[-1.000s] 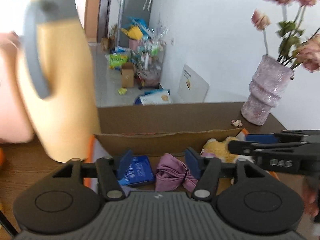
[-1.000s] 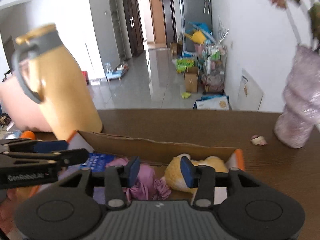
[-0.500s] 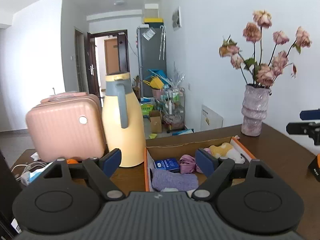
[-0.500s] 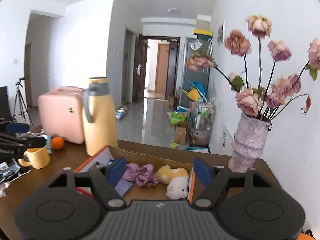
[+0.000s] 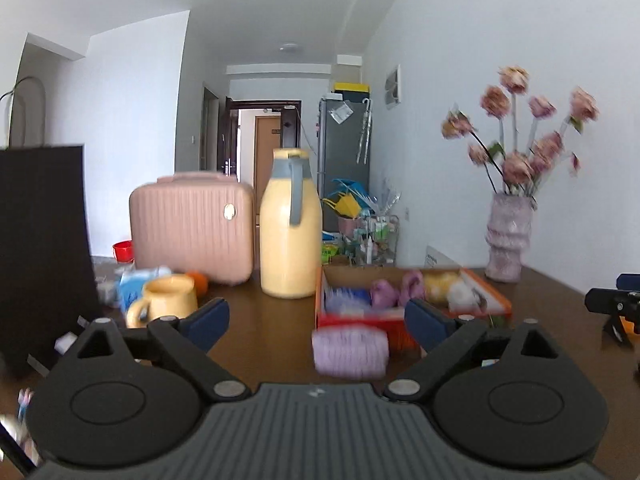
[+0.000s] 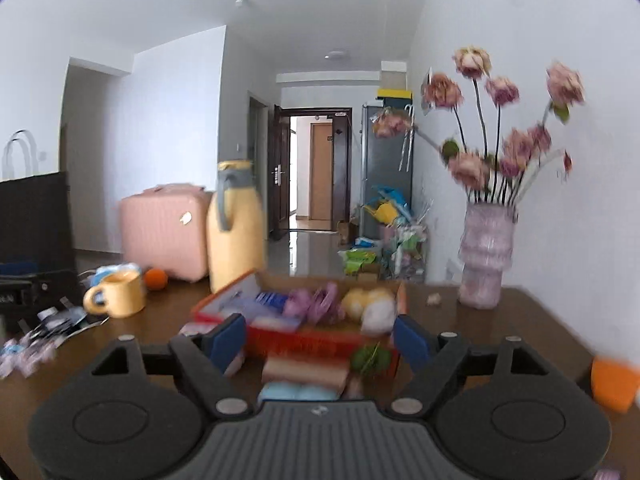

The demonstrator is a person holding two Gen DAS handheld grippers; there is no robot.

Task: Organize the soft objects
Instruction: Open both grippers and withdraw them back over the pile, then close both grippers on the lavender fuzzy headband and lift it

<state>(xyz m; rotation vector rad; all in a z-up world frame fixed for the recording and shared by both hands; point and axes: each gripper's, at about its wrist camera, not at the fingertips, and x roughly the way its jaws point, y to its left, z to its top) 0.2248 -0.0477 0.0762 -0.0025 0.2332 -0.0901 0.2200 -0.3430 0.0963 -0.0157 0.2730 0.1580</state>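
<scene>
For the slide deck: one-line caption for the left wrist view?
Open left claw faces a folded lavender cloth lying outside the orange box of soft items.

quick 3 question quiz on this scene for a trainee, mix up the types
1. True or false: the left gripper is shut on the purple cloth.
2. What stands just left of the box? A) vase B) yellow jug C) mug
3. Fill in: the vase holds ___.

Key
1. False: both the left gripper and the right gripper are open and empty; the cloth lies on the table before the box.
2. B, the yellow jug.
3. Flowers.
</scene>
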